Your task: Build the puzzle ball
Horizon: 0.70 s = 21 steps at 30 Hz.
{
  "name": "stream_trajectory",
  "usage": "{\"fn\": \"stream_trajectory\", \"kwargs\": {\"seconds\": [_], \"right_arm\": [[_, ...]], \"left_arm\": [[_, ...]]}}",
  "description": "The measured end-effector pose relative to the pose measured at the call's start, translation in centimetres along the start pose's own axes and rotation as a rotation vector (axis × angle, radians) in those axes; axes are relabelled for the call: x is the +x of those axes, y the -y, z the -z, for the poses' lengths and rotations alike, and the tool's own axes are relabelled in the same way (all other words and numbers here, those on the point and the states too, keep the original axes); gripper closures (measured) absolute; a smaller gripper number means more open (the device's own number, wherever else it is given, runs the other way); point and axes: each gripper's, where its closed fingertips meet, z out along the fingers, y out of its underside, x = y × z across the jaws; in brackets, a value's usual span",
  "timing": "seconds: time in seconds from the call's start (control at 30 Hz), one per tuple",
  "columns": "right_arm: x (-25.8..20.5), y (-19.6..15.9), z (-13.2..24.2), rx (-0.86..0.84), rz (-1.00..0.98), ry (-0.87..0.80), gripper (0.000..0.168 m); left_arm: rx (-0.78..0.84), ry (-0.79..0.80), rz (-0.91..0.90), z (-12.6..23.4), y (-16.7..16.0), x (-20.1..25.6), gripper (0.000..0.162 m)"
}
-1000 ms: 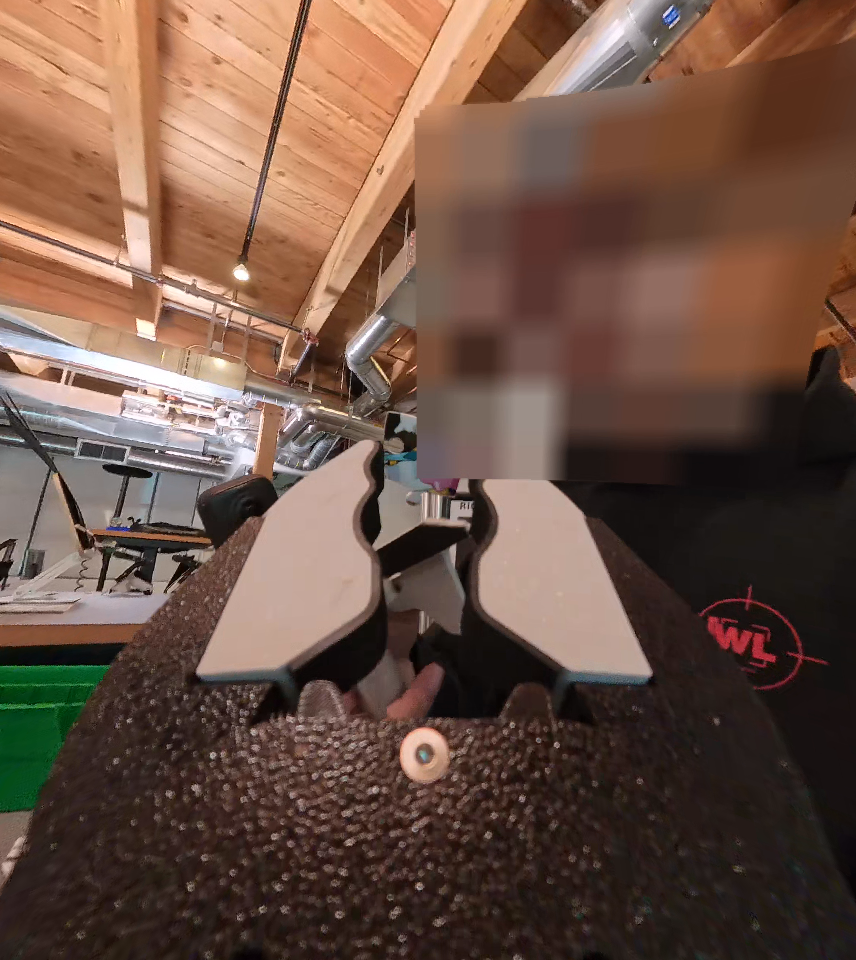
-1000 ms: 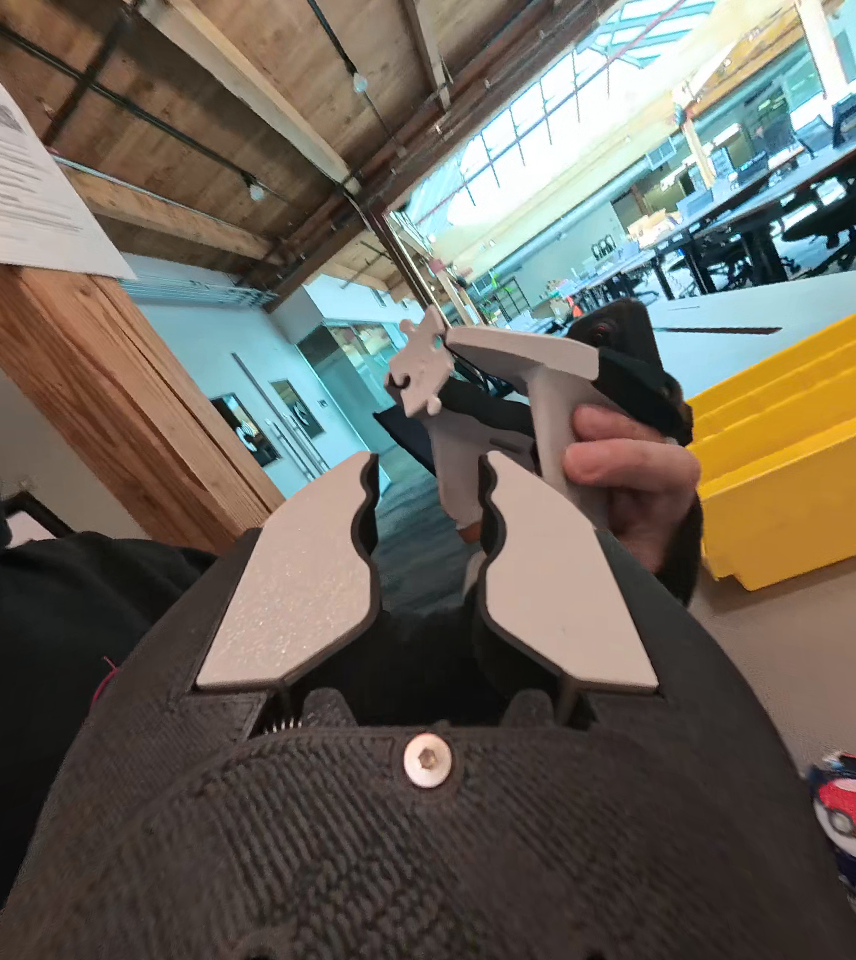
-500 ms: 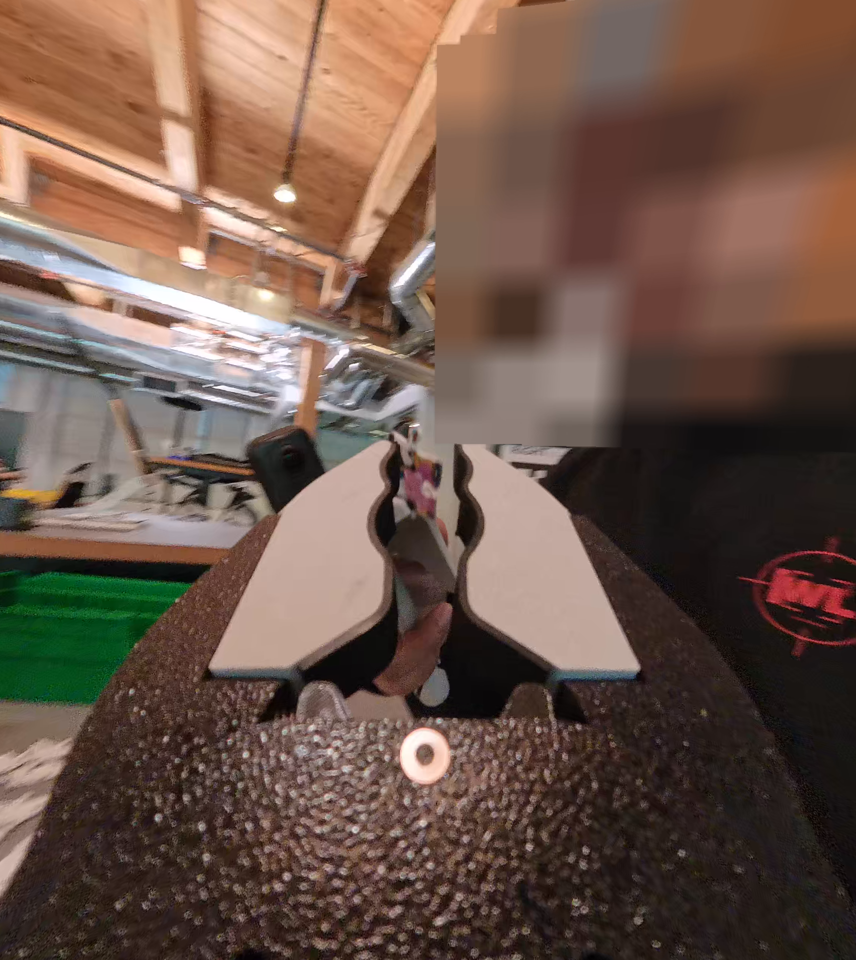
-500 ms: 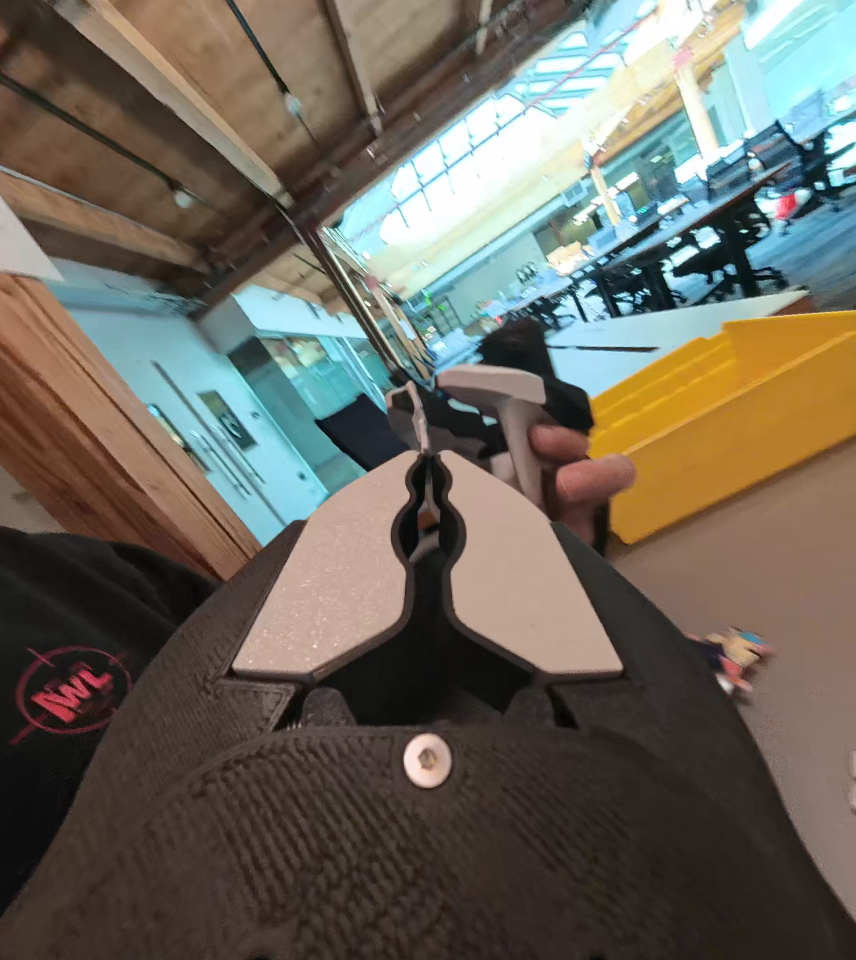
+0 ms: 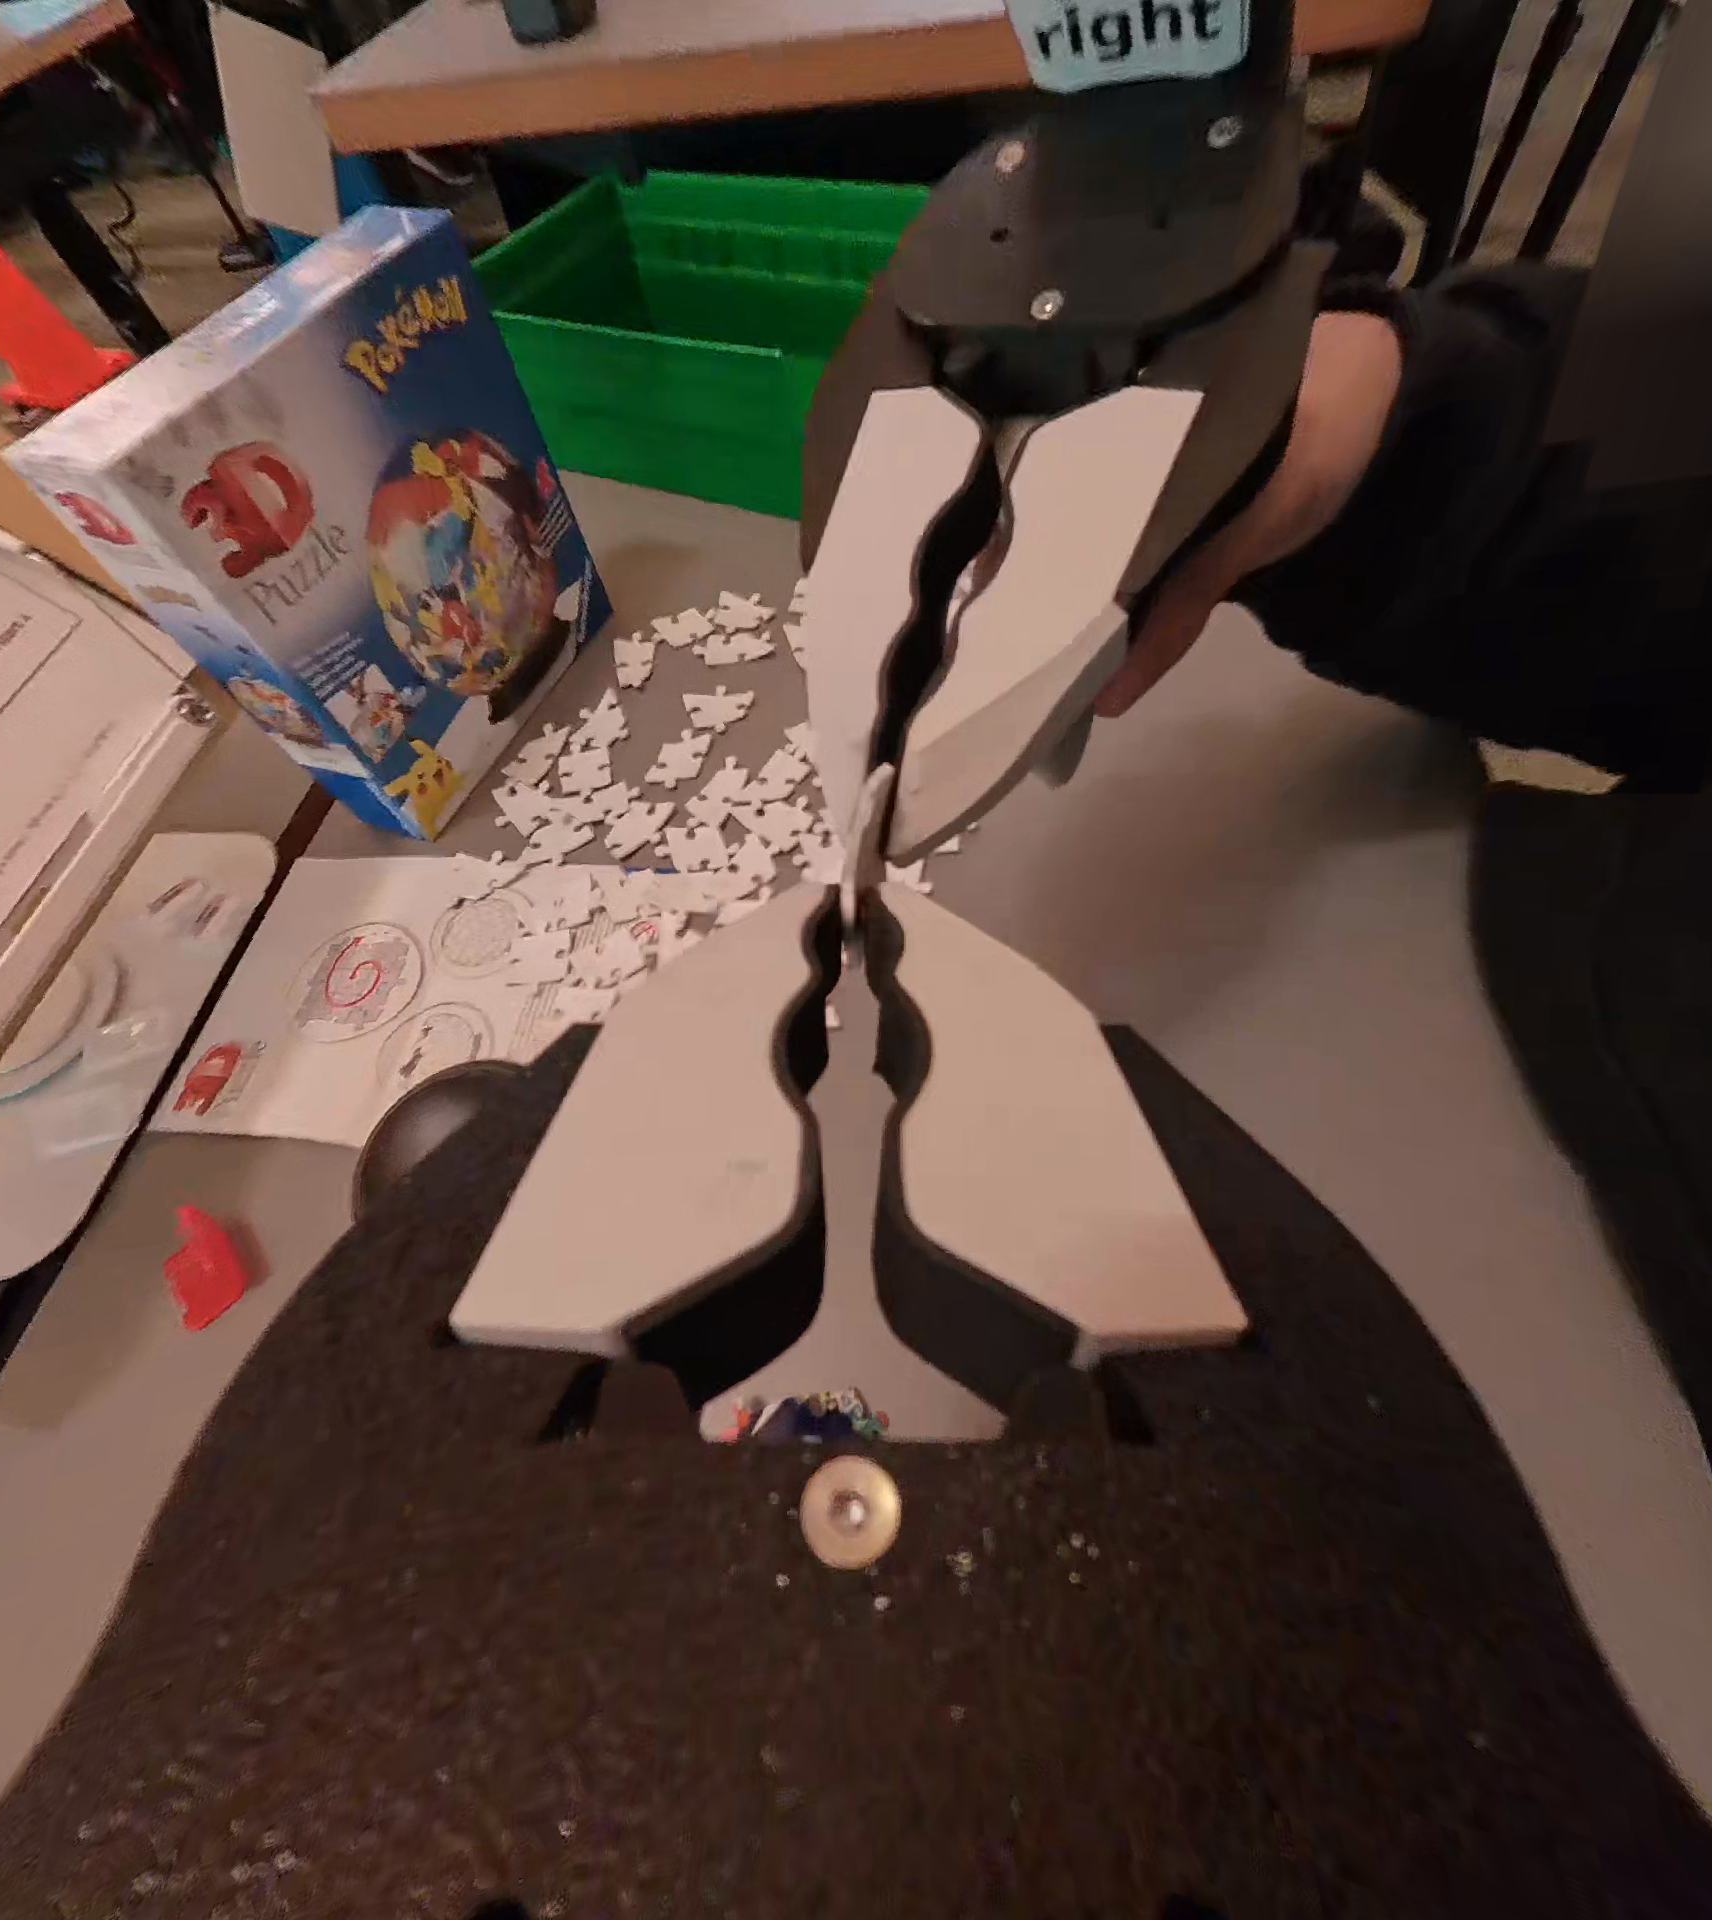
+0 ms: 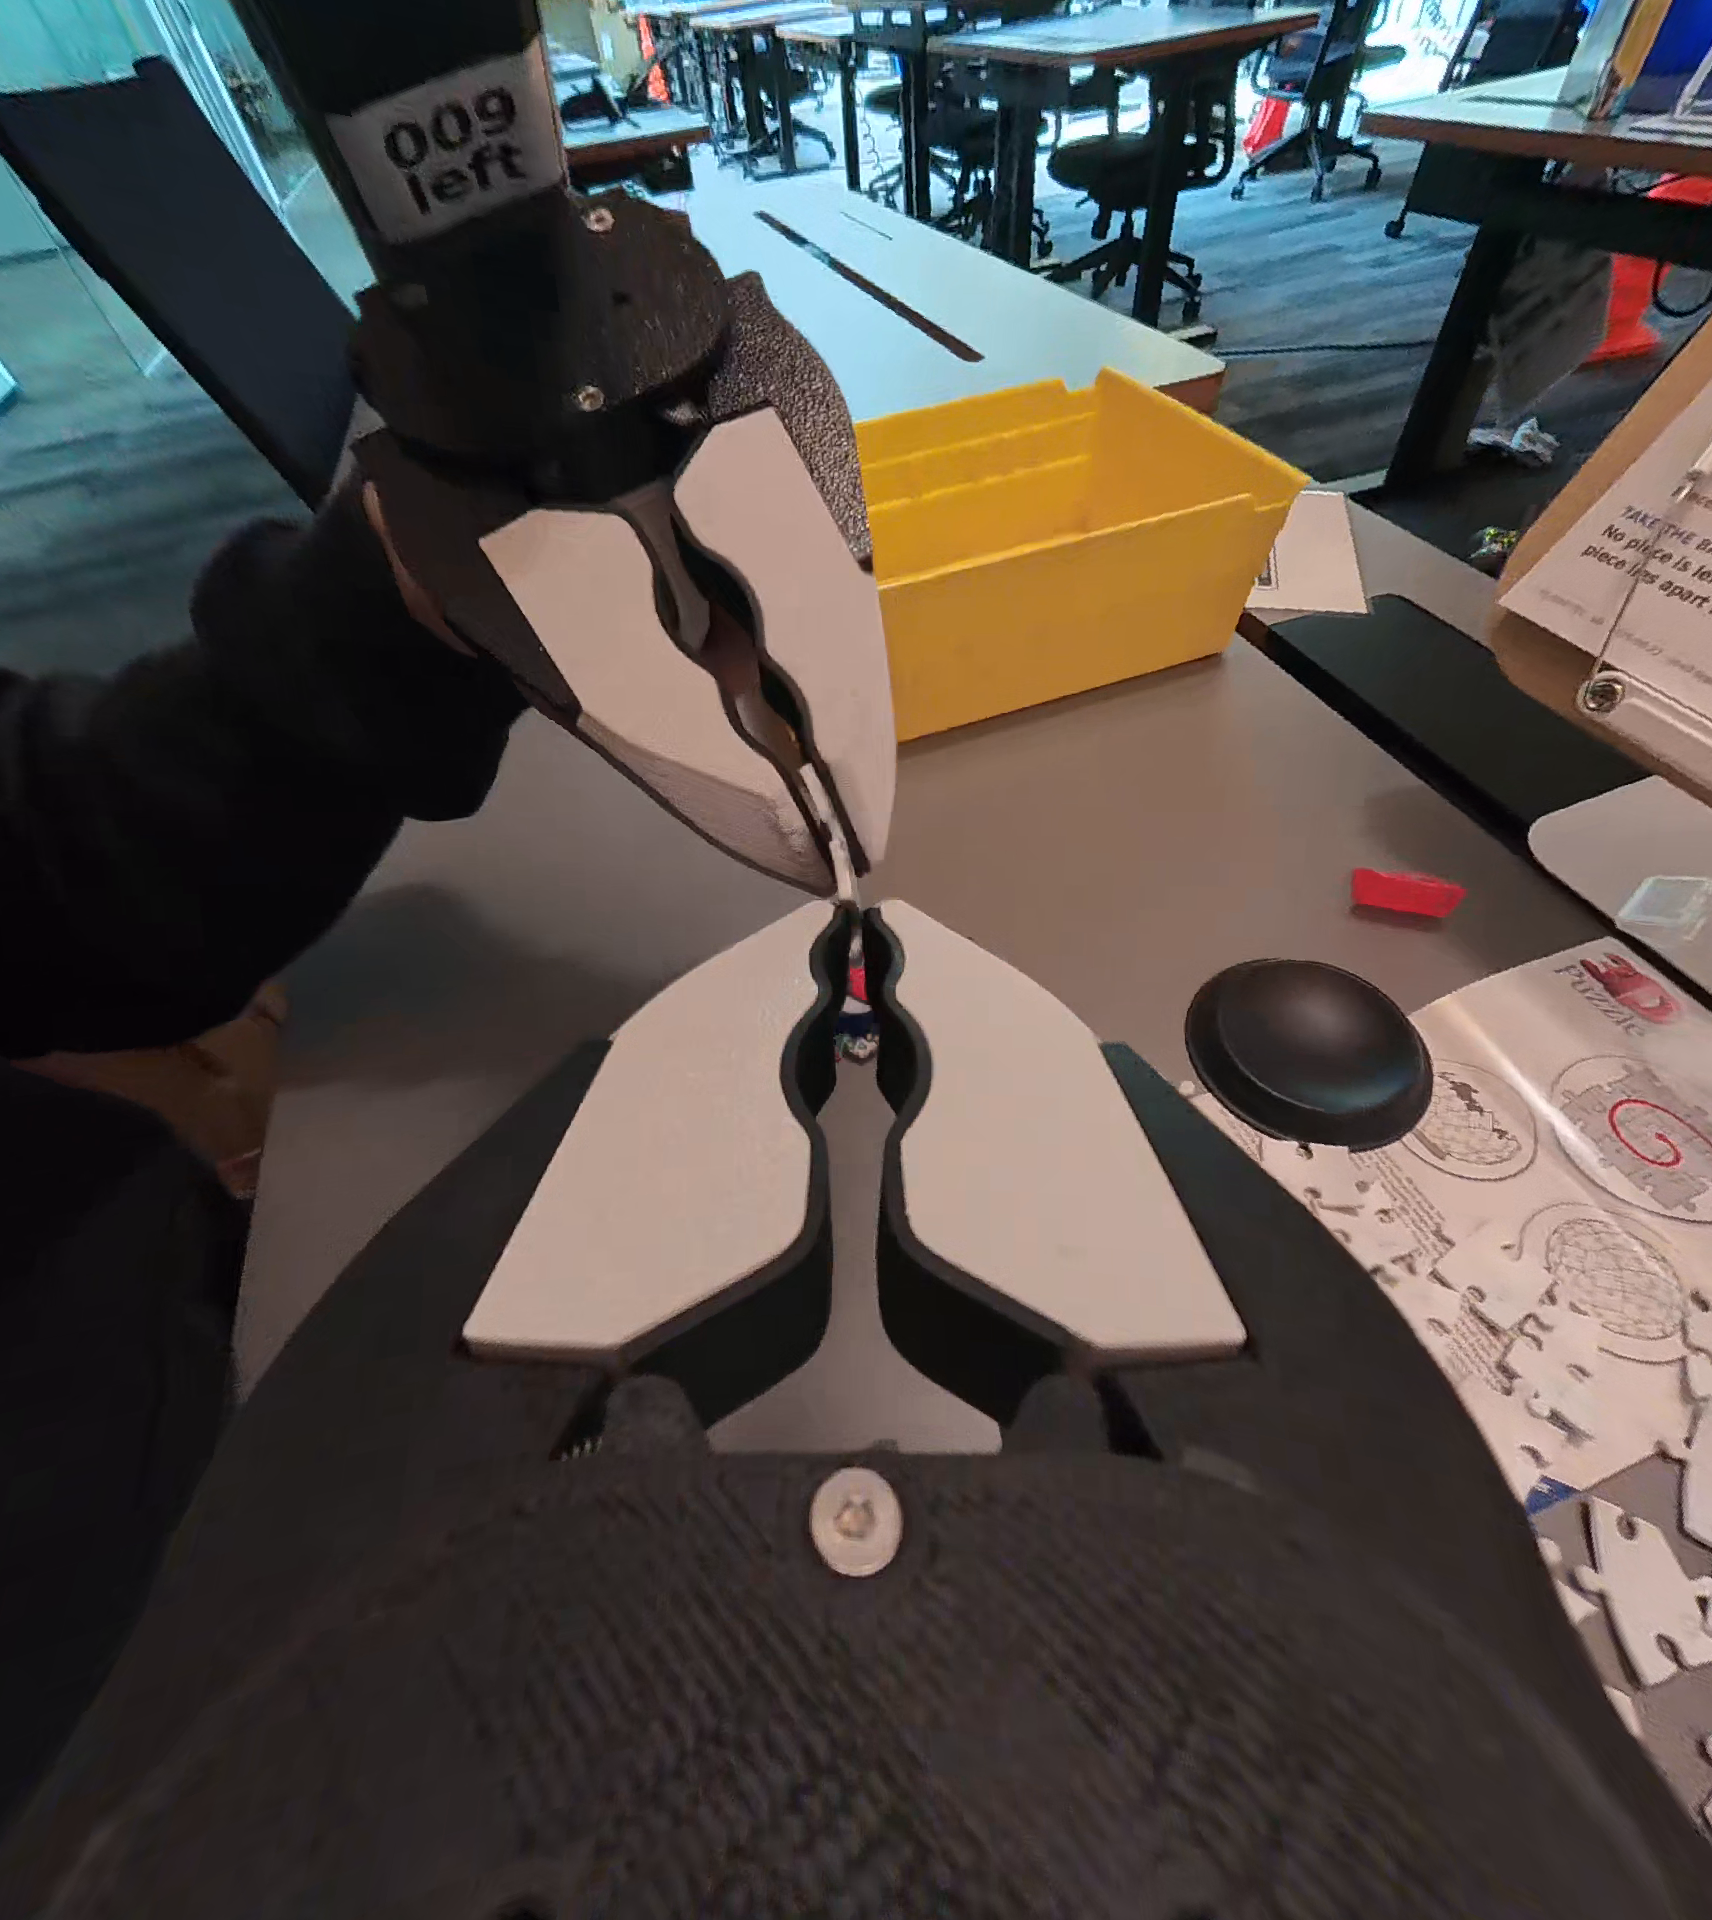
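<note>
My left gripper [image 5: 852, 925] is shut on a thin puzzle piece [image 5: 864, 831] seen edge-on. My right gripper [image 5: 878, 805] comes down from above, tip to tip with it, and is shut on the same piece or a joined one; I cannot tell which. In the right wrist view my right gripper [image 6: 857, 920] grips a piece with a coloured face [image 6: 857, 1003], and the left gripper [image 6: 836, 873] pinches a white edge [image 6: 844, 888] just above it. Both are held above the grey table [image 6: 1091, 831]. A pile of loose white pieces [image 5: 675, 769] lies behind.
The puzzle box [image 5: 332, 520] stands at the left, a green bin [image 5: 706, 312] behind it. A black dome stand [image 6: 1309, 1065], an instruction sheet [image 6: 1558, 1195] and a red part [image 6: 1408, 894] lie to the right. A yellow bin [image 6: 1060, 540] stands at the back. The tips of both grippers are at nearly the same place.
Both grippers have swung down from pointing at the ceiling to over the table. My right gripper has gone from open to shut on the piece that the left one holds.
</note>
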Motion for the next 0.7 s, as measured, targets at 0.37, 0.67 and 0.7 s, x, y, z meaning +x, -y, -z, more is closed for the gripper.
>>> {"fn": "stream_trajectory", "kwargs": {"seconds": [0.37, 0.67, 0.7], "right_arm": [[2.1, -0.8, -0.9, 0.033, 0.044, -0.044, 0.166], [2.7, -4.0, -2.5, -0.064, -0.174, 0.057, 0.167], [2.8, -4.3, -2.7, -0.072, -0.167, 0.049, 0.167]], "left_arm": [[0.178, -0.025, 0.404, -0.5, -0.9, -1.5, 0.161], [0.108, 0.004, 0.463, -1.3, -4.7, -1.9, 0.161], [0.094, 0.008, 0.464, -1.4, -5.0, -1.9, 0.161]]}}
